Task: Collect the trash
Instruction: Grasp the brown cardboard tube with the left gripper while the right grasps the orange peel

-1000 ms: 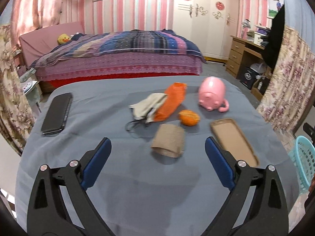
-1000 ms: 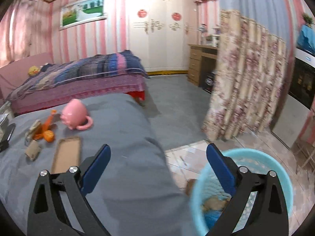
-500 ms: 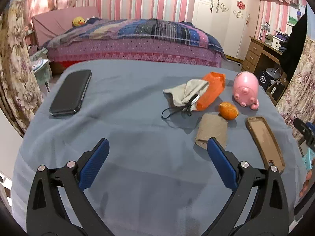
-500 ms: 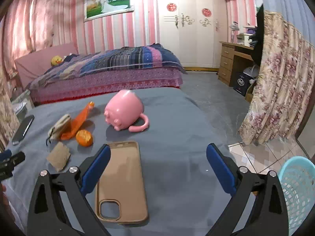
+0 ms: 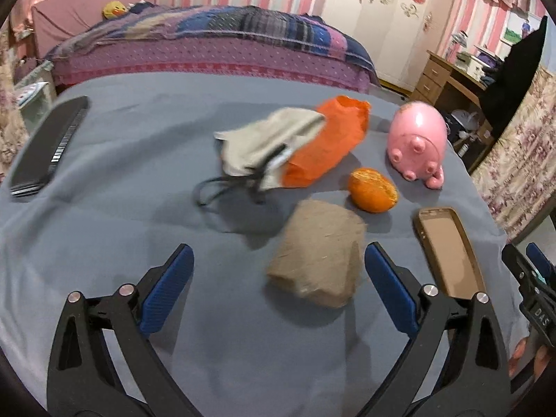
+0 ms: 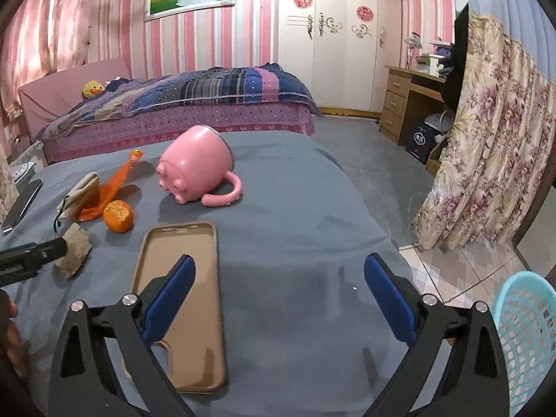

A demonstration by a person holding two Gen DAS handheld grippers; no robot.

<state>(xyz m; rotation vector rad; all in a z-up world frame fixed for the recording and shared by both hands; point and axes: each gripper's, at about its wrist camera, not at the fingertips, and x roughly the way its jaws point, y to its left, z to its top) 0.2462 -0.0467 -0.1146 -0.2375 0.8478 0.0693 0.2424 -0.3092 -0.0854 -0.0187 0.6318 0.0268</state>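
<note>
A crumpled brown paper wad (image 5: 318,255) (image 6: 74,248) lies on the grey cloth. My left gripper (image 5: 278,283) is open, its fingers on either side of the wad's near end and not touching it. Beyond it lie a piece of orange peel (image 5: 373,190) (image 6: 119,216), an orange plastic bag (image 5: 326,147) (image 6: 111,187) and a beige pouch with a black cord (image 5: 267,146). My right gripper (image 6: 279,292) hangs open and empty over the cloth, its left finger above a tan phone case (image 6: 184,299) (image 5: 450,252). A light-blue trash basket (image 6: 524,340) stands on the floor at the right.
A pink pig-shaped mug (image 5: 417,142) (image 6: 198,168) lies on its side at the back right. A black phone (image 5: 47,147) rests at the left edge. A bed (image 6: 180,104), a desk (image 6: 413,102) and a flowered curtain (image 6: 493,139) surround the table. A hand (image 6: 10,333) shows at the left.
My left gripper has come closer to the brown paper wad, which now lies between its fingers. My right gripper swung left from the basket to above the phone case.
</note>
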